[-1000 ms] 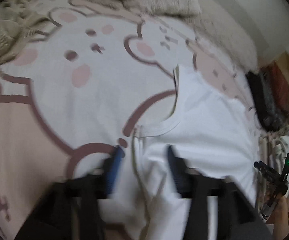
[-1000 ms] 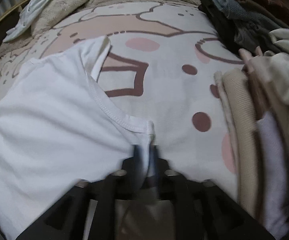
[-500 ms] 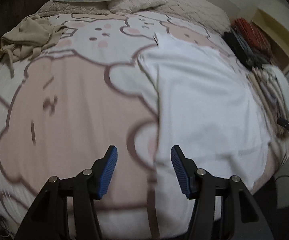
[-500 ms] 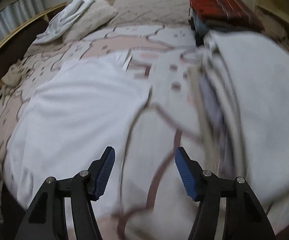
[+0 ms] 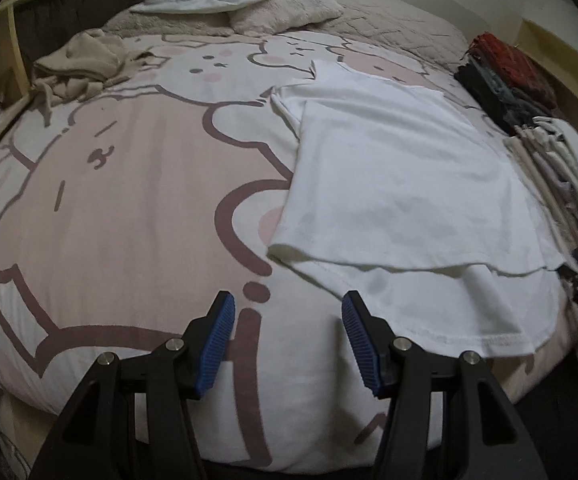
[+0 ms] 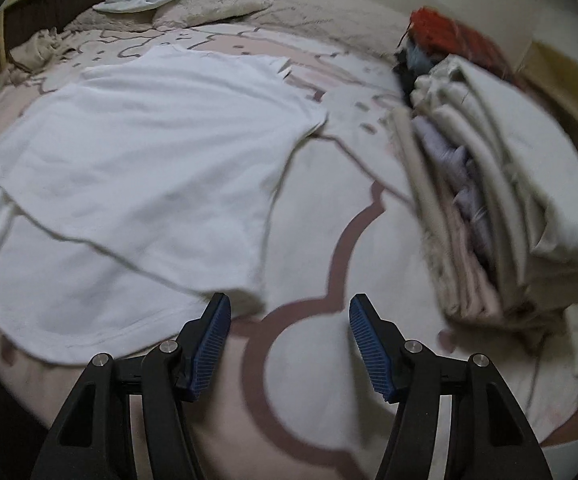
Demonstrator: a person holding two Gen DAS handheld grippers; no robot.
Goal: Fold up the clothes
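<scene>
Left tongs (image 5: pixel 287 342) spread apart, empty, above the bed's cartoon blanket (image 5: pixel 129 200). Right tongs (image 6: pixel 289 344) likewise apart, empty. White T-shirt (image 5: pixel 405 184) lies folded over on the blanket between them; the right-wrist view is blurred. Folded clothes stack (image 6: pixel 489 208) beside the shirt, edges smeared.

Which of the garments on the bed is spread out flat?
The white T-shirt: it lies open, while the beige garment is crumpled and the others sit stacked.
</scene>
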